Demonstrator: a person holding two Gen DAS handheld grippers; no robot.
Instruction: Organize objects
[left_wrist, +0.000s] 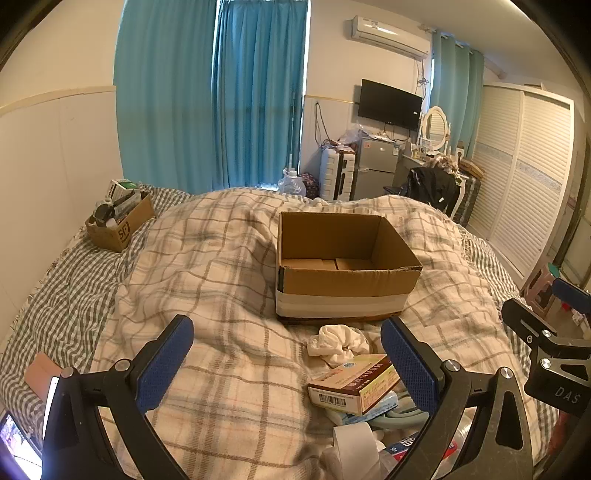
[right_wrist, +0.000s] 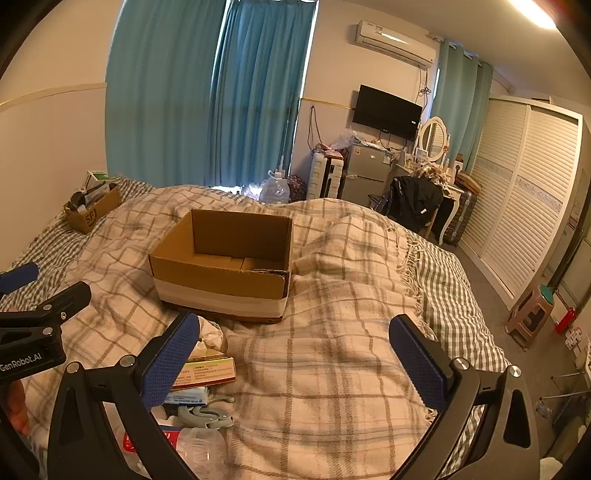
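Clutter lies on the plaid beige blanket (left_wrist: 229, 369) before an open brown cardboard box (left_wrist: 343, 266): a crumpled white cloth (left_wrist: 340, 345) and a red-and-cream medicine carton (left_wrist: 354, 382). Left hand-held gripper (left_wrist: 288, 365) and right hand-held gripper (right_wrist: 295, 360) both hang spread wide, holding nothing.

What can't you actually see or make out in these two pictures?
- Floor of the open cardboard box: partly hidden by its near wall, both views.
- Medicine box print: too small to read.
- Pile beneath it: cut off by the left-wrist picture's bottom edge.
- Small far box: contents too small to identify.
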